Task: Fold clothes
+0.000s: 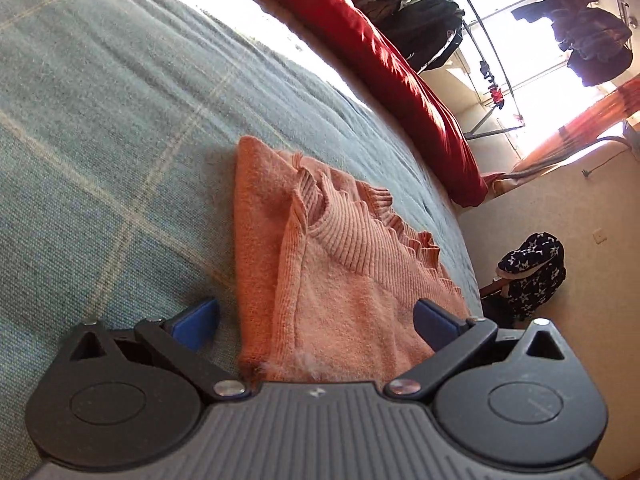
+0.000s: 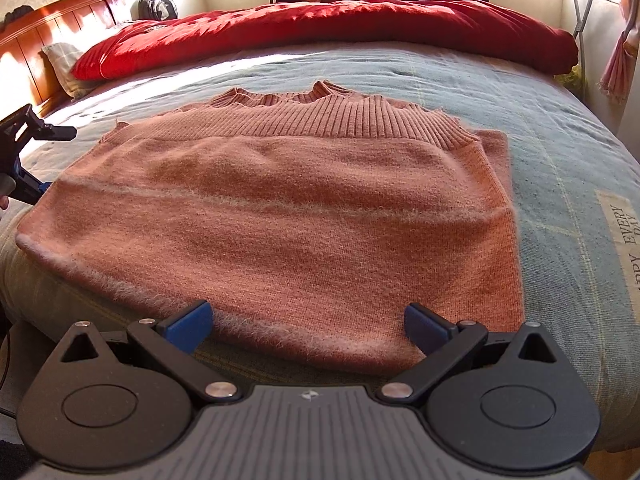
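The pink sweater (image 2: pixel 276 208) is lying flat on the grey-blue checked bedspread (image 2: pixel 560 168), already partly folded by the look of it, with the ribbed hem or collar band (image 2: pixel 344 120) running along the far edge and a doubled layer peeking out on its right side. The right gripper (image 2: pixel 308 326) is hovering just off the near edge of the sweater, its blue pads (image 2: pixel 188 324) spread wide apart and gripping nothing at all. The left gripper (image 1: pixel 316 318) is coming in from the side edge of the garment, likewise gaping wide and empty, one pad over the bedspread and the other over the knit; whether either pad is actually touching the fabric, I cannot tell. In the right wrist view that left gripper (image 2: pixel 24 168) is just poking in at the sweater's left side. Behind everything a red duvet (image 2: pixel 320 28) is bunched along the far side of the bed, well apart from the work. Now, this knit is looking soft, fuzzy and floppy, light enough to lift easily but with no stiffness, so it is going to sag and drape the instant it leaves the bed. The fluffy surface should be giving decent grip, though a shallow pinch may be catching only the top layer. My reading: the best hold is at the two near corners, biting through every layer, and then carrying the edge over toward the ribbed band to halve it.
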A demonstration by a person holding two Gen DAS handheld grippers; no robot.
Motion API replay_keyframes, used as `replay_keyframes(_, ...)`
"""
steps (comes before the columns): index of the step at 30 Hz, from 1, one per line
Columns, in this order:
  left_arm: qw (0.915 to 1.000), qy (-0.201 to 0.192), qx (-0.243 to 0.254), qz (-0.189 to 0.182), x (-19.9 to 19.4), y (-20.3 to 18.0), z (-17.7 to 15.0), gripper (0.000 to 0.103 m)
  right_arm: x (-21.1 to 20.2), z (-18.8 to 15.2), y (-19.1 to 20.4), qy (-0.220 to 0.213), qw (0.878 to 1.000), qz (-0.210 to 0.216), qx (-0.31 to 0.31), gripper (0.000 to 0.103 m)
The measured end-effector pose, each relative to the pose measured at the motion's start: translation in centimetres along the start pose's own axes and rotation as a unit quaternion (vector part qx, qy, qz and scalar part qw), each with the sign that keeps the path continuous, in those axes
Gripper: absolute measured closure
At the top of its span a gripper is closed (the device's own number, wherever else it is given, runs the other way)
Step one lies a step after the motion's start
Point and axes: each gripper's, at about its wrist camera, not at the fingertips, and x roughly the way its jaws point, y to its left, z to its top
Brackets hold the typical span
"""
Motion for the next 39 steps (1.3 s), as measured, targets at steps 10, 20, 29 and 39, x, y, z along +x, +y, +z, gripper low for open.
replay_keyframes(10,0.9994,0.026,0.003,-0.021,3.4,-0.1,3.2,0.001,0.3,1.3,0.6,-0.012,0.998,0.052,0.041,0.000)
replay_keyframes(20,0.9960,0.069,-0.017,-0.054,2.8,0.0,2.9,0.001,0.2,0.9,0.0,-0.011,0.997,0.054,0.053,0.000)
replay_keyframes(29,0.9863,0.134,-0.014,-0.095,3.9,0.5,3.1,0.001,0.7,1.4,0.6,-0.007,0.998,0.056,0.040,0.000)
replay_keyframes(39,0.9867,0.126,-0.010,-0.102,6.4,-0.3,3.8,0.001,0.8,1.9,0.8,-0.009,0.998,0.052,0.037,0.000)
